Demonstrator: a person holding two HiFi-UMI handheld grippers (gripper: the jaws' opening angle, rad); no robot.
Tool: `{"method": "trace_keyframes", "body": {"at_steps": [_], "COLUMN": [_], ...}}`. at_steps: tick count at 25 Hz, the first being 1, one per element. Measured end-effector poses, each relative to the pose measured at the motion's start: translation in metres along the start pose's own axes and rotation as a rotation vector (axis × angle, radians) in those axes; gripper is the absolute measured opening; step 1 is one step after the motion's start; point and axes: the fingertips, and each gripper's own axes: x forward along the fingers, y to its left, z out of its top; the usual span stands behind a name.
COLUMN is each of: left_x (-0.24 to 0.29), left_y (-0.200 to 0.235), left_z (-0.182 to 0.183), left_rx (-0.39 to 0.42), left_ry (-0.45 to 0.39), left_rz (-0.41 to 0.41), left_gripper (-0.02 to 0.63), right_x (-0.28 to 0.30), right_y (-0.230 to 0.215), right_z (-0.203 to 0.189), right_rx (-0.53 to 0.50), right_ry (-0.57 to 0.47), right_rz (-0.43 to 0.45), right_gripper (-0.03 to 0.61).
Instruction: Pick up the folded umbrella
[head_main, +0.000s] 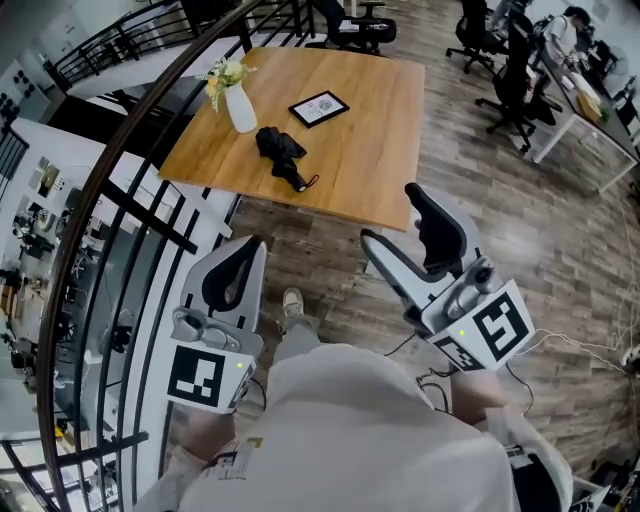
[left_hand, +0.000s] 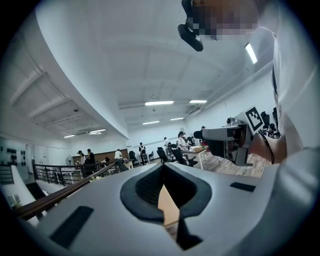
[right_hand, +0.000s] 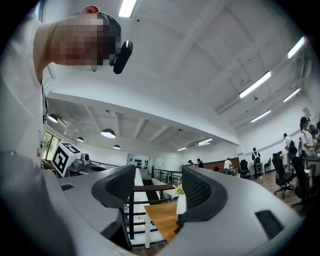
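Observation:
The folded black umbrella (head_main: 284, 156) lies on the square wooden table (head_main: 370, 160), near its left front part. Both grippers hang in front of the table's near edge, well short of the umbrella. My left gripper (head_main: 249, 245) has its jaws together at the tips and holds nothing. In the left gripper view only a thin wedge of table top (left_hand: 168, 205) shows between them. My right gripper (head_main: 390, 213) stands open and empty. The right gripper view looks between its jaws (right_hand: 159, 175) at the table (right_hand: 161, 219) and the vase (right_hand: 181, 204).
A white vase with yellow flowers (head_main: 238, 106) and a framed card (head_main: 318, 107) stand on the table behind the umbrella. A dark curved railing (head_main: 110, 190) runs along the left. Office chairs (head_main: 510, 85) and desks stand at the back right. Cables (head_main: 590, 345) lie on the floor.

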Motion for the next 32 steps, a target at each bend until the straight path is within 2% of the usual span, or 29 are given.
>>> {"method": "trace_keyframes", "body": {"at_steps": [8,17,23,26,30,32], "left_x": [0.044,0.109,0.160,0.167,0.176,0.183], "left_y": [0.083,0.205,0.297,0.322,0.337,0.343], "left_z": [-0.015,-0.047,-0.064,-0.076,-0.102,-0.109], "left_rx": [-0.017,-0.047,-0.056,-0.058,-0.076,-0.073], "left_ry": [0.014,0.023,0.039,0.053,0.093,0.085], "left_rz": [-0.014,-0.043,-0.056,-0.069,-0.077,-0.072], "left_gripper": [0.015,0.015,0.015,0.015,0.015,0.015], "right_x": [0.092,0.219,0.323,0.353,0.374,0.379], "right_y": [-0.027,-0.070,-0.102,-0.105,-0.106,-0.109], "right_z": [-0.008,-0.039,-0.059,-0.066,-0.087,-0.095], "right_rx": [-0.004,0.015,0.027,0.032,0.056,0.060], "right_ry": [0.018,0.072,0.115,0.120,0.137,0.151], "right_rz": [-0.005,-0.042,-0.037,-0.052,-0.053,-0.048], "right_gripper": [0.304,0.304,0.304,0.304,0.305,0.305]}}
